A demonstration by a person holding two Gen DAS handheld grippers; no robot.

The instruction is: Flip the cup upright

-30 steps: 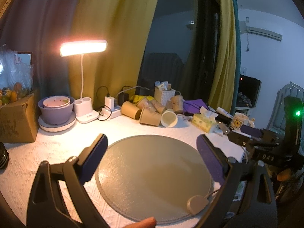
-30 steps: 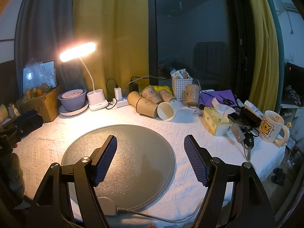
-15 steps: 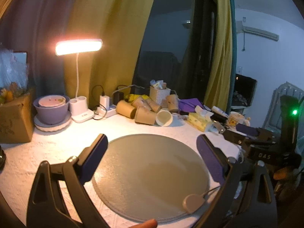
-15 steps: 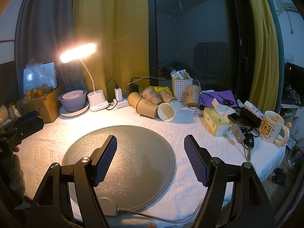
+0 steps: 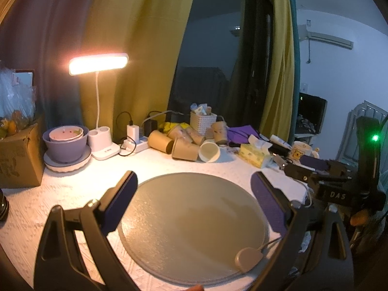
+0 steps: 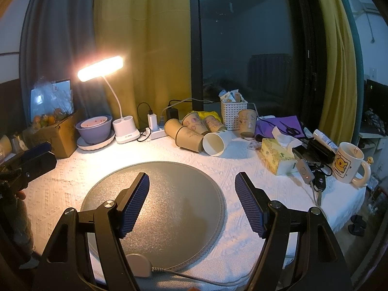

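Note:
Several paper cups lie on their sides at the back of the table. The nearest is a white-lined cup (image 6: 214,143) with its mouth facing me, also in the left wrist view (image 5: 209,151). A brown cup (image 6: 189,141) lies beside it. One cup (image 6: 246,123) stands upright by a white basket (image 6: 233,115). My left gripper (image 5: 194,200) is open and empty above a round grey mat (image 5: 194,220). My right gripper (image 6: 191,201) is open and empty above the same mat (image 6: 169,208), well short of the cups.
A lit desk lamp (image 6: 126,131), a purple bowl on a plate (image 6: 94,131), a cardboard box (image 6: 58,135) and a power strip (image 6: 157,133) stand at the back left. A tissue box (image 6: 278,157), keys (image 6: 317,181) and a bear mug (image 6: 348,166) are at the right.
The left wrist view has shifted slightly, first leftward then back; the scene sits much as a second ago. The right gripper has barely moved. Both grippers stay open.

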